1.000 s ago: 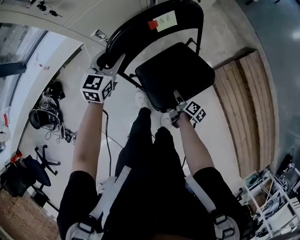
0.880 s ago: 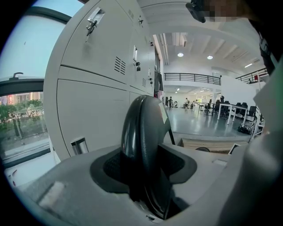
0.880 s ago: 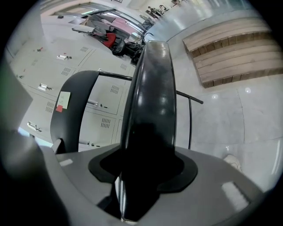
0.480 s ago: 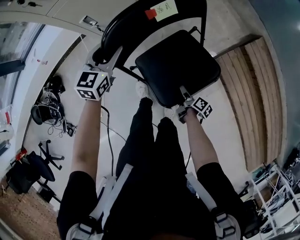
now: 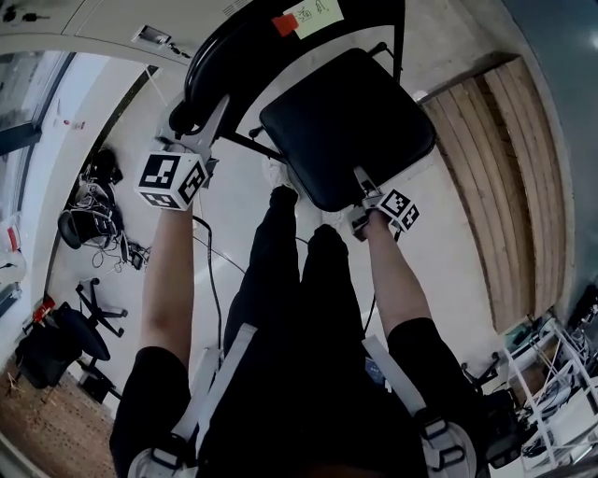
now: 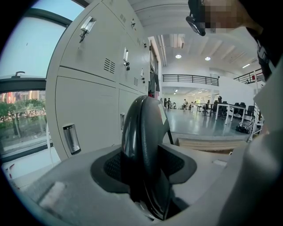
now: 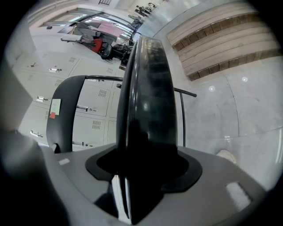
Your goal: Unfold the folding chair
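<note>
The black folding chair stands in front of me, its curved backrest (image 5: 280,42) at the top of the head view and its padded seat (image 5: 346,126) swung out below it. My left gripper (image 5: 201,117) is shut on the backrest's left edge, and that rim (image 6: 143,141) fills the gap between the pads in the left gripper view. My right gripper (image 5: 363,182) holds the seat's near edge. The seat (image 7: 146,101) stands edge-on between its pads, and its jaws are opening. A green note (image 5: 308,14) and a red tag are stuck on the backrest.
Grey lockers (image 6: 93,88) stand just behind the chair. Wooden boards (image 5: 505,187) lie on the floor to the right. My legs (image 5: 299,280) and shoes are right under the seat. Cables and an office chair (image 5: 89,224) clutter the left, and a wire shelf (image 5: 551,373) sits at the lower right.
The seat has swung farther out from the backrest. My left gripper has drifted left and down with the backrest, and my right gripper has moved right with the seat's edge.
</note>
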The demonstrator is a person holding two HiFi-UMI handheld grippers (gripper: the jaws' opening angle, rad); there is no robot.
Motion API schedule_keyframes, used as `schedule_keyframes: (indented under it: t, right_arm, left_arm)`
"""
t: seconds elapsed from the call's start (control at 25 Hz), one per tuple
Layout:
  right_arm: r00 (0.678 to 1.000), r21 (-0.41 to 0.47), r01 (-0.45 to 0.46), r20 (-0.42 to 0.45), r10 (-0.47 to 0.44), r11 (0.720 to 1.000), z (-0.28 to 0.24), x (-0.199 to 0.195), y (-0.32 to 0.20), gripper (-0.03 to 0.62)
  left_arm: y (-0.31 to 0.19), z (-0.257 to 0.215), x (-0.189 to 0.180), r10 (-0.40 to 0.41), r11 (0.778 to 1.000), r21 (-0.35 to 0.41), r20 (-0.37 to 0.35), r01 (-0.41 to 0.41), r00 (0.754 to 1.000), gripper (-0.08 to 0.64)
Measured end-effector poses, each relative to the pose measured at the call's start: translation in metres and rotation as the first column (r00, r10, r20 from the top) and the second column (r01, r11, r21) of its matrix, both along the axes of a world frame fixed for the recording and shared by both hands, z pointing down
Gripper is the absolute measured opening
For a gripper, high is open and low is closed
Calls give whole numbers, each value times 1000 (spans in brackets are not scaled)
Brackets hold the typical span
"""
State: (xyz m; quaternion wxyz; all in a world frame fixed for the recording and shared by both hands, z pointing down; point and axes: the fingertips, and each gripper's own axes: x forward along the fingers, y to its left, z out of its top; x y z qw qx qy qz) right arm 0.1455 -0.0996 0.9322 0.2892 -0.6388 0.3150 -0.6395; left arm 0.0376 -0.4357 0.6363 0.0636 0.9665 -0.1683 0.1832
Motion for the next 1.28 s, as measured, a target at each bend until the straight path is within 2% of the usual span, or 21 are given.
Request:
schedule_keyframes:
  t: [0.28,0.56,0.76,0.88,0.96,1.04,1.12,1.16,1.2,1.28]
  right_arm:
    - [1000,-4,-18,-1,18,1000,17,3,20,298]
    - [1000,-52,-12,5,13,999,40,3,49,331]
    - [1000,-57,-2,10,3,998,44,1,54,334]
    - [1000,-108,8,23,-5,994,40,1,58,345]
    - [999,-172,39,18,-37,984,33,0,70,337]
    - [996,-251,66,-35,-78,966,20,5,86,297]
    - [984,-321,71,-134,-120,945,-2,18,98,245]
    - [968,-342,78,-200,-154,936,-16,25,99,224]
    - [941,-355,97,-272,-202,930,-30,31,94,199]
    - [859,-356,193,-389,-333,914,-51,32,71,115]
  left_arm:
    - [18,4,3,28,999,19,-13,-28,1000,190]
    - [49,11,3,35,999,-3,-31,-35,999,178]
    - [53,13,1,1,1000,-28,-32,-2,999,176]
    - [50,14,1,6,1000,-29,-27,-7,1000,178]
    - [50,16,-1,5,999,-36,-20,-6,1000,179]
    - [50,18,-2,3,999,-46,-12,-4,1000,178]
    - [51,18,-2,2,999,-55,-6,-3,1000,179]
    - [52,18,-2,3,998,-56,-6,-4,1000,178]
    - [52,18,-2,5,998,-56,-7,-6,1000,178]
    - [52,18,-2,9,998,-57,-10,-10,1000,176]
